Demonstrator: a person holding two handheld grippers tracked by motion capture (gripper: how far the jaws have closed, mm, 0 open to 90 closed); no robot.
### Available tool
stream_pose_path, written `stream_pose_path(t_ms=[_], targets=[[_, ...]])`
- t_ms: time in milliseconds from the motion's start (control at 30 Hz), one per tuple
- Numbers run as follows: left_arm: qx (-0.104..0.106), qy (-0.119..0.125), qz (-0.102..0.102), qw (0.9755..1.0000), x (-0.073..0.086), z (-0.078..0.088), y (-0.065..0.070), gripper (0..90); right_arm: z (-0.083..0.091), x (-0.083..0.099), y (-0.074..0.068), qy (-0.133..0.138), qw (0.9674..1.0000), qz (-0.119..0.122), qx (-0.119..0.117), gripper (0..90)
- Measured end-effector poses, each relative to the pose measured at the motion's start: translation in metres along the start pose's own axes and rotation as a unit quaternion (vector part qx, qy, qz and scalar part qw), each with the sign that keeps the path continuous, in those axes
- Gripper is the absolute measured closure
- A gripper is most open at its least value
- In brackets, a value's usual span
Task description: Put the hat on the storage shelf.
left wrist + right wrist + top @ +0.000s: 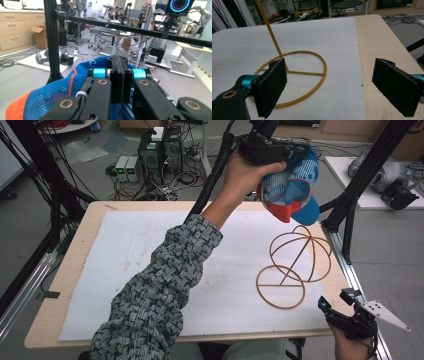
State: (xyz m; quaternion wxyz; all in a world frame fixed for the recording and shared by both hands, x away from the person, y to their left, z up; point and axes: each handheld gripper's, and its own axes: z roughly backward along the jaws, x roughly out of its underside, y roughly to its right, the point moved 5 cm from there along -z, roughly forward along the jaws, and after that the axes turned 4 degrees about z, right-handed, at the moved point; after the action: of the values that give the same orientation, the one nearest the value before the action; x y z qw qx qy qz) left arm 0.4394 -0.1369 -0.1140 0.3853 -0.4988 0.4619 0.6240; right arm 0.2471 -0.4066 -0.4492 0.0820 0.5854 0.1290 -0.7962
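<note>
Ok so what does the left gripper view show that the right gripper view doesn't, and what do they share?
The left gripper view alone has the blue and orange cap, clamped in its shut tool, with a black frame post and the lab behind.

The right gripper view alone has the yellow wire stand on the white mat over the wooden table, seen between its open tool.

Both share black jaws rising from the bottom and lab clutter in the background.

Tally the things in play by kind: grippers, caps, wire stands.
Grippers: 2, left gripper and right gripper
Caps: 1, blue and orange cap
Wire stands: 1, gold wire stand
Total: 4
</note>
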Motion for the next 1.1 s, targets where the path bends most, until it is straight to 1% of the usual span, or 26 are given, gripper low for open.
stream_pose_path(t_ms=[167,200,233,300,400,467,567,600,633,667,833,900,1100], targets=[[0.015,-0.009,0.006,0.9998,0.003,-0.003,0.006,89.5,0.001,0.000,0.000,-0.001,1.0000,-0.004,0.000,11.5],[0.020,-0.016,0.009,0.9996,0.004,-0.004,0.008,89.5,0.001,0.000,0.000,-0.003,1.0000,-0.002,0.000,11.6],[0.020,-0.016,0.009,0.9996,0.004,-0.004,0.008,89.5,0.001,0.000,0.000,-0.003,1.0000,-0.002,0.000,11.6],[0.022,-0.029,0.008,0.9993,0.008,-0.005,0.010,89.5,0.000,0.000,0.000,-0.002,1.0000,-0.001,0.000,11.5],[0.025,-0.058,0.001,0.9980,0.012,-0.006,0.013,89.5,-0.001,0.000,0.000,-0.001,1.0000,0.000,-0.002,11.5],[0.024,-0.070,-0.005,0.9972,0.015,-0.007,0.014,89.5,-0.001,0.000,0.000,-0.001,1.0000,-0.002,-0.001,11.5],[0.032,-0.082,-0.007,0.9961,0.020,-0.009,0.017,89.4,-0.001,0.000,-0.001,-0.004,1.0000,-0.001,-0.001,11.5],[0.030,-0.092,-0.010,0.9953,0.022,-0.009,0.018,89.5,-0.002,0.000,-0.001,-0.003,1.0000,0.002,-0.002,11.6],[0.030,-0.092,-0.010,0.9953,0.022,-0.009,0.018,89.4,-0.002,0.000,-0.001,-0.003,1.0000,0.002,-0.002,11.6],[0.030,-0.098,-0.011,0.9947,0.024,-0.010,0.020,89.5,-0.002,0.000,-0.001,-0.003,1.0000,0.001,-0.003,11.5],[0.034,-0.108,-0.013,0.9935,0.028,-0.011,0.025,89.4,-0.003,0.000,-0.001,-0.003,1.0000,0.001,-0.003,11.5],[0.033,-0.116,-0.013,0.9926,0.031,-0.013,0.026,89.4,-0.003,0.000,-0.001,-0.003,1.0000,0.001,-0.003,11.6],[0.041,-0.136,-0.017,0.9898,0.041,-0.015,0.034,89.4,-0.003,0.000,-0.001,-0.003,1.0000,-0.001,-0.004,11.6]])
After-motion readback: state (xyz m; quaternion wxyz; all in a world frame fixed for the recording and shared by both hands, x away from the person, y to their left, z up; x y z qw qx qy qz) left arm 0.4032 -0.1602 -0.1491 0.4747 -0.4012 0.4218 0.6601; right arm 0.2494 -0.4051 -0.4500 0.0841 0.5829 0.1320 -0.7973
